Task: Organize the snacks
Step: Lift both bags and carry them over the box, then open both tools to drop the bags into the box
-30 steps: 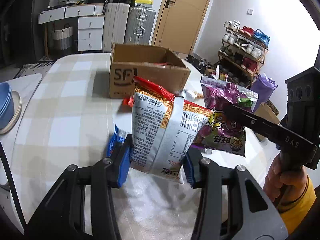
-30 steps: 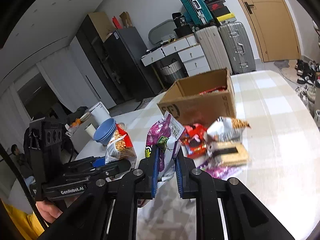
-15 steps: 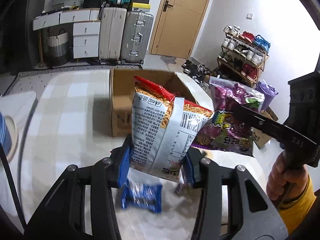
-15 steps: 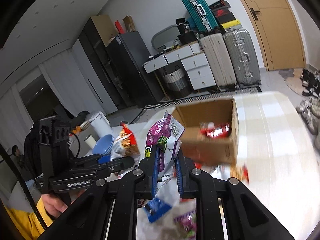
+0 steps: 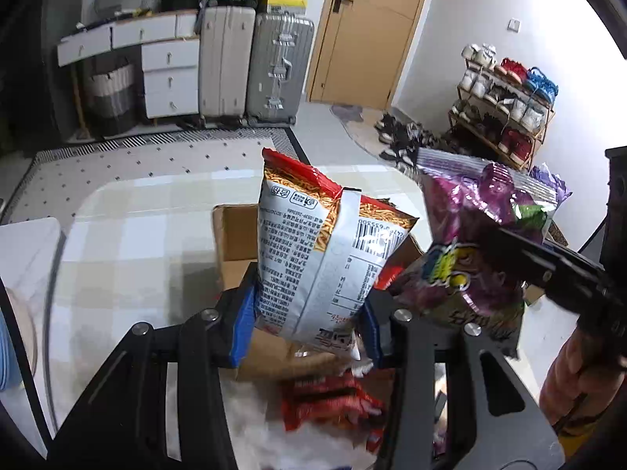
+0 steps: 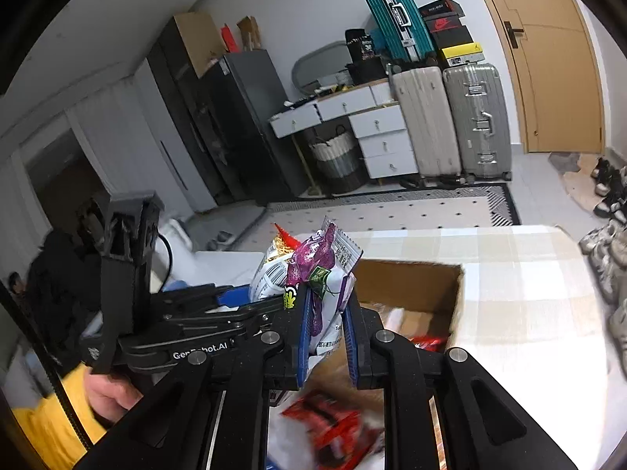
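Note:
My left gripper (image 5: 307, 323) is shut on a white and orange noodle snack bag (image 5: 321, 250), held upright over the open cardboard box (image 5: 235, 235). My right gripper (image 6: 327, 331) is shut on a purple snack bag (image 6: 319, 274), also above the box (image 6: 411, 286). In the left wrist view the purple bag (image 5: 470, 243) hangs to the right of the noodle bag, pinched in the other gripper's black fingers. A red snack packet (image 5: 333, 403) lies on the table in front of the box, and the same red packet (image 6: 333, 427) shows blurred below my right gripper. Something red (image 6: 427, 340) lies inside the box.
The checked tablecloth (image 5: 129, 243) covers the table around the box. Blue bowls (image 5: 6, 352) sit at the left edge. Suitcases (image 6: 450, 117), a drawer unit (image 6: 376, 133), a door (image 5: 368, 31) and a shoe rack (image 5: 505, 109) stand beyond the table. A hand with a yellow sleeve (image 6: 106, 387) holds the left gripper.
Both grippers have moved forward and up with their bags, from short of the box to above it. The loose packets on the table have slipped below and behind them.

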`<state>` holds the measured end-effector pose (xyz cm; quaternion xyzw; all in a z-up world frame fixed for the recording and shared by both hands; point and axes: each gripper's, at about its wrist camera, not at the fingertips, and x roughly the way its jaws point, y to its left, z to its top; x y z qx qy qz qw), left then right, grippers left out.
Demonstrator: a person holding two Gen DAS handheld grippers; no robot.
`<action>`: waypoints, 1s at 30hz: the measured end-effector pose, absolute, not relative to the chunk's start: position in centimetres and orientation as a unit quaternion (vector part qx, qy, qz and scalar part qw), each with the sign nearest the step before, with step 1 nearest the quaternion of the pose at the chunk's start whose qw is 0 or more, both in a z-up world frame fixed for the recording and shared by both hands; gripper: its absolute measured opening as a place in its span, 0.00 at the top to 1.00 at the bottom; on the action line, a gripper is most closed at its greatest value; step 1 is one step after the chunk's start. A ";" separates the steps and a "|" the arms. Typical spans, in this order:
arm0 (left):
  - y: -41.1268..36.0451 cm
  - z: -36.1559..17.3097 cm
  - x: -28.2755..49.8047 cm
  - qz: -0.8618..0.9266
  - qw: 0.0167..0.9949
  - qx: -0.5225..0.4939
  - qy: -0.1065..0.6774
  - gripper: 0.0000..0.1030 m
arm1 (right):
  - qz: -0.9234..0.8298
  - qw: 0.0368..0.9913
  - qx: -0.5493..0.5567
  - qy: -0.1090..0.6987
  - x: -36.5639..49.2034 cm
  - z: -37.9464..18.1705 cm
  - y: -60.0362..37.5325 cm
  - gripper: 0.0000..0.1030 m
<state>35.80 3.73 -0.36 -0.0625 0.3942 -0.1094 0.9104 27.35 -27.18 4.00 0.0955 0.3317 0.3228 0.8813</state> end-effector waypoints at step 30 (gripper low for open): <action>2.1 -8.8 46.6 -0.087 0.880 -0.037 0.465 0.59 | 0.298 0.870 0.063 0.388 34.0 -0.7 -25.0 0.85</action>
